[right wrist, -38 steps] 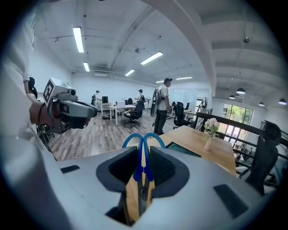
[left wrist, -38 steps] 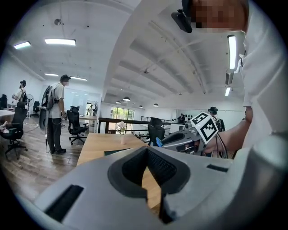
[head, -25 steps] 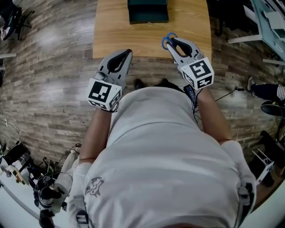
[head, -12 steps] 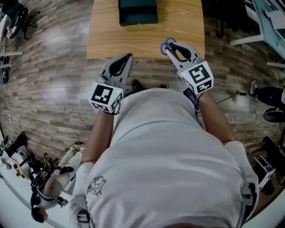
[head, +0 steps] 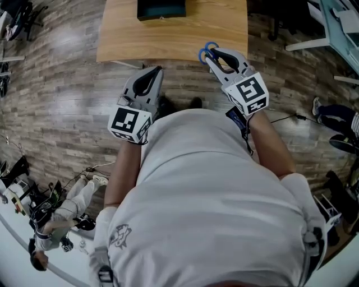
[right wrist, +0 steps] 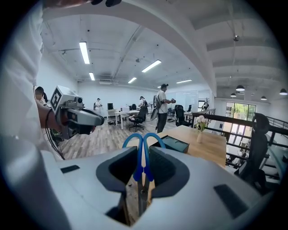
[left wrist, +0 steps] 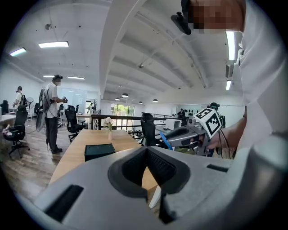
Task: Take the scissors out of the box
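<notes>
Blue-handled scissors stick out of my right gripper, which is shut on them, handle loops forward and blades back between the pads. It hovers at the near edge of the wooden table. The dark green box lies far back on the table, apart from both grippers. My left gripper is shut on nothing over the floor, short of the table's edge. The left gripper view shows the right gripper with the scissors.
A small vase of flowers stands on the table behind the box. A railing and office chairs lie beyond it. People stand in the room. Cables and gear lie on the floor at left.
In the head view the table and box have slid up and to the left as the person backs off. Both grippers have drawn back from the table, the right still holding the scissors.
</notes>
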`<state>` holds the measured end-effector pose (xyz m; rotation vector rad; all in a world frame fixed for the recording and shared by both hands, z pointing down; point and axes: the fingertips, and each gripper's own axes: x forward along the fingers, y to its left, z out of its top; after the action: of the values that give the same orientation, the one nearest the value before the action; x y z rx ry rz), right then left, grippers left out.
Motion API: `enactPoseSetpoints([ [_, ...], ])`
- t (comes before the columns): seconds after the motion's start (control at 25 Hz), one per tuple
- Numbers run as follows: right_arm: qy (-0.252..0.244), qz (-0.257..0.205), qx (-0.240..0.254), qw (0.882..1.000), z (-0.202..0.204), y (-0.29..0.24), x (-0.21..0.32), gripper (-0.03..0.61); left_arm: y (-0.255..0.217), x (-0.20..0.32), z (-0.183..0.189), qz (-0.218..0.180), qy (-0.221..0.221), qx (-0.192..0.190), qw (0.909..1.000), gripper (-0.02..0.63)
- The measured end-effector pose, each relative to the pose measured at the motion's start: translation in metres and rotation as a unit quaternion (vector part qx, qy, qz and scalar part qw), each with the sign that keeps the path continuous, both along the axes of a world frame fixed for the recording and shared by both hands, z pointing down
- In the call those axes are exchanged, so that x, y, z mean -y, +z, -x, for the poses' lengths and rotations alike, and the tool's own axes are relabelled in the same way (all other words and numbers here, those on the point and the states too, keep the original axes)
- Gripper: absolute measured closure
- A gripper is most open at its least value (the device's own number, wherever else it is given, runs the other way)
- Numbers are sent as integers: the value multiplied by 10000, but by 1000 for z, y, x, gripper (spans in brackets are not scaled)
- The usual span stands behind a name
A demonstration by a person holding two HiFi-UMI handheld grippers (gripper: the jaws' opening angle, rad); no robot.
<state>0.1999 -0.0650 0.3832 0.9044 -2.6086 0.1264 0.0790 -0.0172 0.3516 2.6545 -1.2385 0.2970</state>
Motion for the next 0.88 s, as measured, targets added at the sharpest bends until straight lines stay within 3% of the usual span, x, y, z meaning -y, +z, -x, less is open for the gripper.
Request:
enactPoseSetpoints([
  [0.4,198,-6,87,9998,18,2,-46,485,-1,-38,27,23,122,-74,9999,609],
  [0.88,443,-192,180,9987,66,-21,-100,485,-12,-81,83,-83,398,-46,9992,609],
])
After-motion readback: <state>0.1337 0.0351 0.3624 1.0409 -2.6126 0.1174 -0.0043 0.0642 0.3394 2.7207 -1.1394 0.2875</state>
